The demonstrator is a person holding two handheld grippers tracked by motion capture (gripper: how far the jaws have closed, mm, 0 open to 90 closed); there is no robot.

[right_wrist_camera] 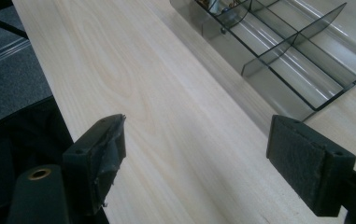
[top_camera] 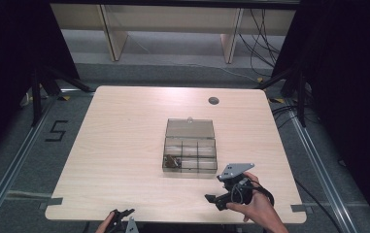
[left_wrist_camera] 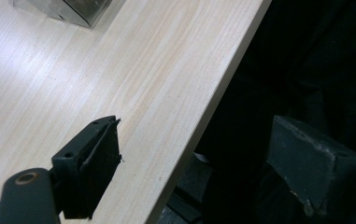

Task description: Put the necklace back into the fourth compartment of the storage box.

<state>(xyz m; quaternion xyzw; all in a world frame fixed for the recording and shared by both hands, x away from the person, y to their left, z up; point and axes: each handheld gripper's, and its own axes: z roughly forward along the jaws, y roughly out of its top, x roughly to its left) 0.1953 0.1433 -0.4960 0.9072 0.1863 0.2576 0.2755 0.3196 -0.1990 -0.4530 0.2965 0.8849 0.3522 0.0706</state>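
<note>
Smoky clear plastic makes up the box (top_camera: 190,153), which sits near the middle of the tabletop (top_camera: 119,145) with its lid (top_camera: 190,128) folded flat back on the far side. Thin dividers split the tray into several compartments; the near left one holds a small dark cluster of parts (top_camera: 174,161), too small to identify, and the others look bare. In the right gripper view the walls read as glossy and hard-edged, with one curved divider (right_wrist_camera: 241,14) by that cluster.

As a judgement, the work is at an early or idle point: the box is open, but neither gripper holds or touches anything.

Right gripper (top_camera: 211,199) lies just short of the box's near right corner, jaws spread wide with pale wood grain between their black, rubbery pads (right_wrist_camera: 302,163). Left gripper (top_camera: 124,213) hangs at the near edge, well apart from the box; its jaws are also parted, one over the tabletop and one past the rim above the dark floor.

Matte, light laminate with fine grain covers the tabletop, and a round grommet (top_camera: 213,101) sits toward its far edge.
</note>
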